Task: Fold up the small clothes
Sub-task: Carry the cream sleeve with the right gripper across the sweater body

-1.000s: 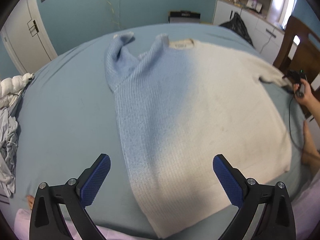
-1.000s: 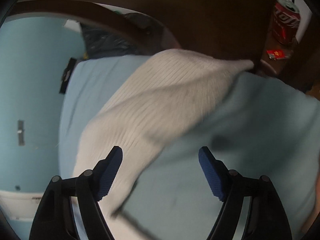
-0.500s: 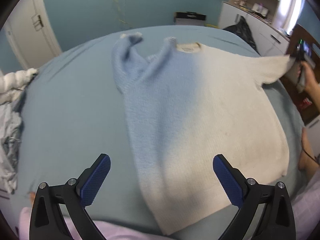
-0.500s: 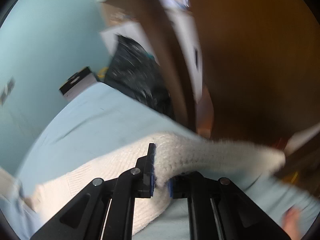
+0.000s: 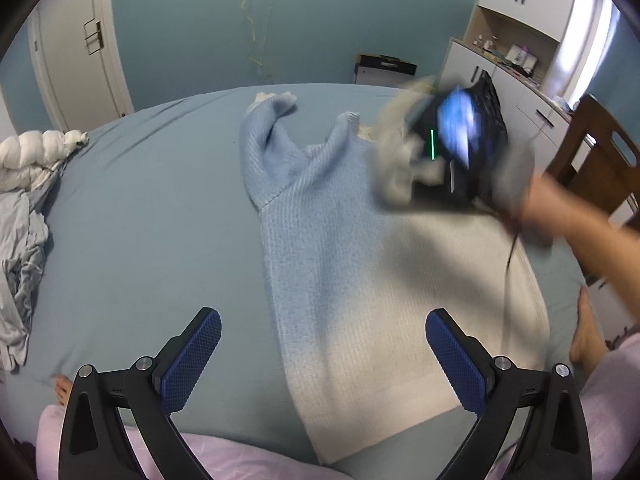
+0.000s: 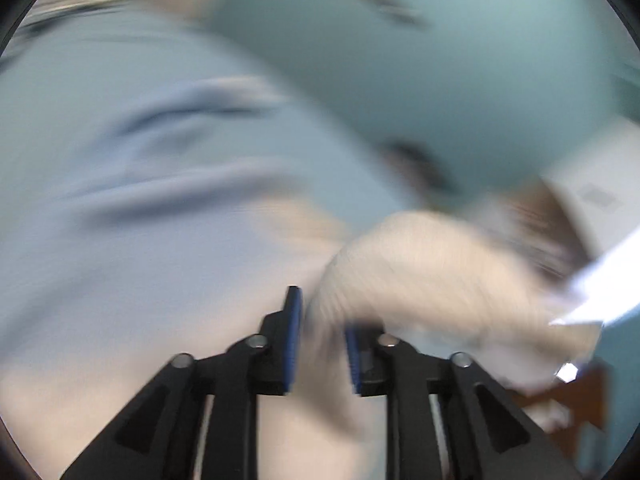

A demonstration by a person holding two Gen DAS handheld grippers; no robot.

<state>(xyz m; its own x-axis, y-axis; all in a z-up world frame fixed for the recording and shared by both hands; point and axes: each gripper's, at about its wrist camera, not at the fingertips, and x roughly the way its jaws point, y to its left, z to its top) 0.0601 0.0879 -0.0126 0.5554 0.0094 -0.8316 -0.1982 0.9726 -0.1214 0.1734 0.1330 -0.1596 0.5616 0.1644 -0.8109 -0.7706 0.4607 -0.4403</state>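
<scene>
We're in a home bedroom: a wide bed under a blue-grey sheet fills the view, with a bundled white duvet and crumpled grey laundry heaped at its left edge. Teal walls, a white door and white built-in cupboards stand behind, and a wooden chair sits at the right.

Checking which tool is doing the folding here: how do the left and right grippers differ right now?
The left gripper stands wide open with nothing between its pads; the right gripper is nearly closed, pinching the sweater's cream sleeve, its jaws having just eased open slightly. The left gripper hovers above the sweater's hem; the right gripper is over the sweater near the collar, heavily blurred. Both have black arms and blue textured pads.
</scene>
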